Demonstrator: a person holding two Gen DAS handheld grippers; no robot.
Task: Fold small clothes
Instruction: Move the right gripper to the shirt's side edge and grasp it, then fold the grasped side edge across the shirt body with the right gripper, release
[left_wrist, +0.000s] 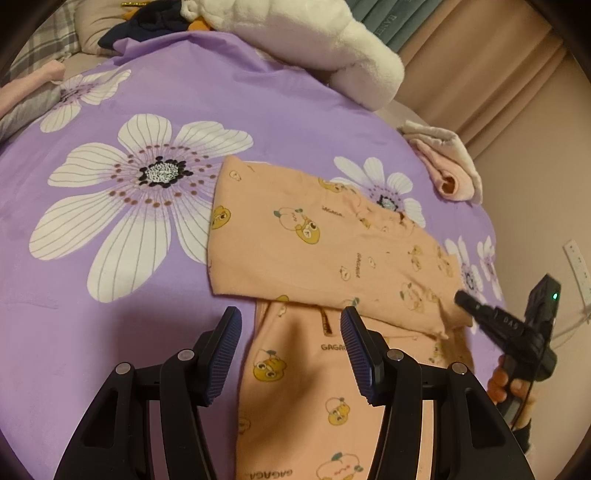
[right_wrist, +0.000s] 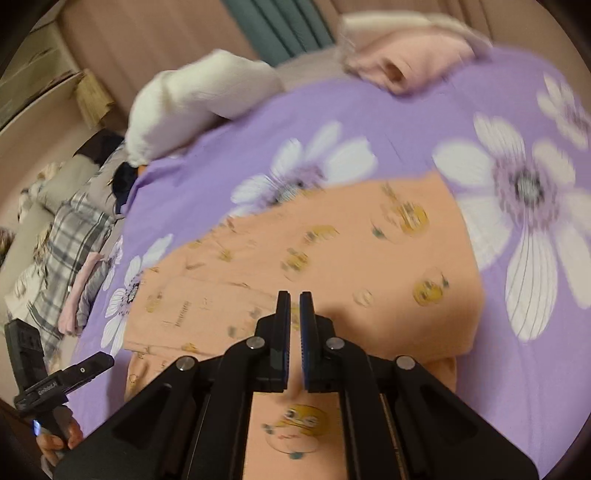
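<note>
You are holding the left gripper (left_wrist: 291, 354) low over the near part of the peach cotton garment printed with yellow cartoon figures (left_wrist: 325, 243), its two ribbed blue pads (left_wrist: 356, 350) standing wide apart with nothing between them and the fabric lying flat beneath the gap. Your right hand (left_wrist: 508, 386) is wrapping around the black handle of the right gripper (right_wrist: 294, 332), which is angling in from the garment's right edge; in the left wrist view its tip is lying at or just over the folded edge of the cloth. In the right wrist view the right gripper's jaws are standing almost together, leaving only a thin slit, and no cloth is showing in that slit. That view is blurred, so finer detail is not readable. The garment is lying on the purple bedspread with large white flower prints (left_wrist: 147, 85), with one panel folded across the other so that the upper layer is running crosswise over the lower one. The knit looks soft and matte, with straight hemmed edges. A white plush fleece bundle (left_wrist: 314, 40) is sitting at the far edge of the bedspread, well apart from the garment, and a rolled pale pink cloth (left_wrist: 448, 173) is lying near the far right edge. A grey plaid fabric (right_wrist: 70, 236) is lying beyond the bedspread's left side.
</note>
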